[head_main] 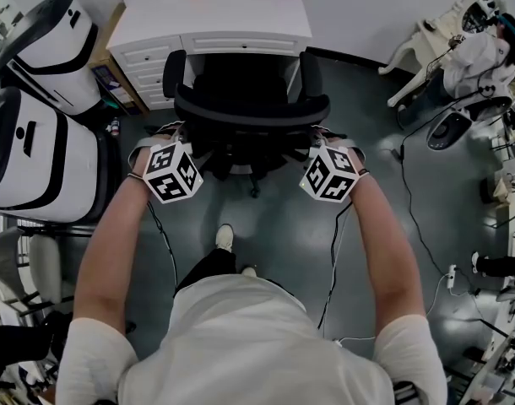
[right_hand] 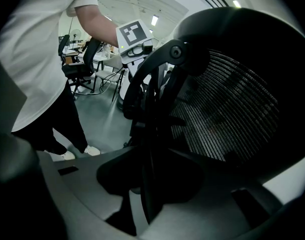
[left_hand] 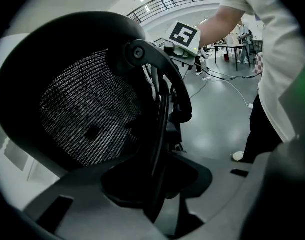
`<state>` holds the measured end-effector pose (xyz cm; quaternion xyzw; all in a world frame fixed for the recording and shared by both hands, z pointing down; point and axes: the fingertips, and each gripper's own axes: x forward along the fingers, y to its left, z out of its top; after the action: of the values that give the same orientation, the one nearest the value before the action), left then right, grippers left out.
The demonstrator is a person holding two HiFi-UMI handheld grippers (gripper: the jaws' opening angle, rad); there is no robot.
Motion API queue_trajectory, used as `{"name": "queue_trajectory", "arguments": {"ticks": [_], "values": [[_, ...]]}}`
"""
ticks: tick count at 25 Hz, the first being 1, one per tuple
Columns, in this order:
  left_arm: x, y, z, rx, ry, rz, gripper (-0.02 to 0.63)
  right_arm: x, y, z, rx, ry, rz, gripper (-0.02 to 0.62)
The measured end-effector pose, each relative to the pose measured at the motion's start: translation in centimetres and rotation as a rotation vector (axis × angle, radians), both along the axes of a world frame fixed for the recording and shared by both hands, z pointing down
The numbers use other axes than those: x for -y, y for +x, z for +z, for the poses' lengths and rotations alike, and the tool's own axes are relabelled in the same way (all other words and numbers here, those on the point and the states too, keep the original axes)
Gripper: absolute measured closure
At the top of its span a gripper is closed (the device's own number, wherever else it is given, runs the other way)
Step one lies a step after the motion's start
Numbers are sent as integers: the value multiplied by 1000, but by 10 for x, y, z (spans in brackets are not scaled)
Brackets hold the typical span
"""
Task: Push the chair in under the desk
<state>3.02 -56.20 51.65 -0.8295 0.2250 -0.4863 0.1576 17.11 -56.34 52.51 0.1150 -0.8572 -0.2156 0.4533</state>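
Left gripper sits at the left end of the backrest, jaws clamped on the thin rim of the back frame, which the left gripper view shows running down between them. The chair is black, mesh-backed and in the centre, facing the white desk with its seat front about at the desk's front edge, in line with the opening right of the drawer stack. Armrests and backrest are not under the desk yet. Right gripper mirrors this at the right end, jaws closed on that side's rim. Key relation: the backrest's long axis runs left-right, crosswise to the push, and the desk lies straight ahead past it, away from the person. Both hands are level and equally near, one on each end, so an even push should likely keep the chair square. Cables trail on the floor behind it.
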Motion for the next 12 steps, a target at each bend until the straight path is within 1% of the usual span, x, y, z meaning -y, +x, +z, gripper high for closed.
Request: {"name": "queue_trajectory", "arguments": {"ticks": [5,12], "values": [[6,0,3,-1,3,-1,463,7,0,3,-3,-3,0,479],[36,-5,1,-2,-6,2,463,35,-6,0,-6,-18,10,479]]}}
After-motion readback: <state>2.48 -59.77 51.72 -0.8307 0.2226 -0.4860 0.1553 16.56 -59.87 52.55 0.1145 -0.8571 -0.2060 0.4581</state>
